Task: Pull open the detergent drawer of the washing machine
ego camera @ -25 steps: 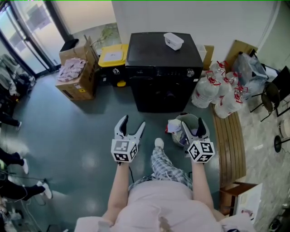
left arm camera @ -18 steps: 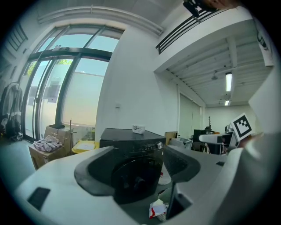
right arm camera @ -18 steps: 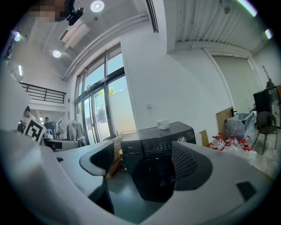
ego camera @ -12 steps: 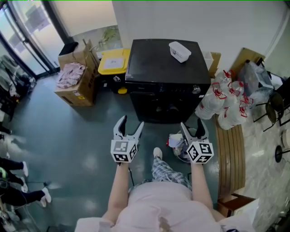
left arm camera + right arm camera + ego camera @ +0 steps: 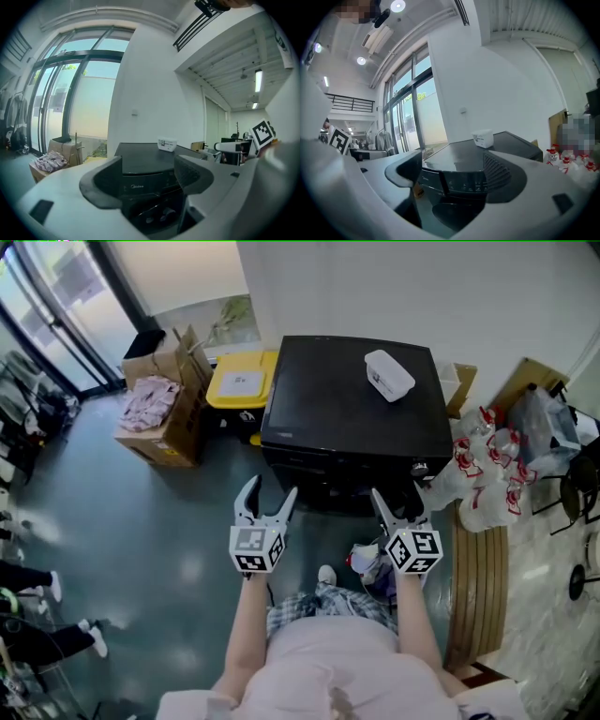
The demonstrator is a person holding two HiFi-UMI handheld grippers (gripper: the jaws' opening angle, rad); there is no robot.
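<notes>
The black washing machine (image 5: 347, 404) stands in front of me against the white wall, a small white box (image 5: 389, 374) on its lid. Its front panel with the detergent drawer (image 5: 136, 186) faces me; the drawer front looks closed. My left gripper (image 5: 270, 491) is open and empty, just short of the panel's left end. My right gripper (image 5: 398, 502) is also open and empty, near the panel's right end by the dial (image 5: 419, 468). In the right gripper view the control panel (image 5: 466, 181) shows between the jaws of that gripper (image 5: 452, 180).
A cardboard box of pink cloth (image 5: 155, 404) and a yellow-lidded bin (image 5: 242, 381) stand left of the machine. Bagged water bottles (image 5: 487, 474) and a wooden bench (image 5: 478, 568) are on the right. A basket of laundry (image 5: 370, 561) sits by my right gripper. People's feet (image 5: 28, 582) show at far left.
I have stepped closer: the washing machine has grown and slid down the head view, so both open grippers now sit right at its front. Neither gripper has changed state.
</notes>
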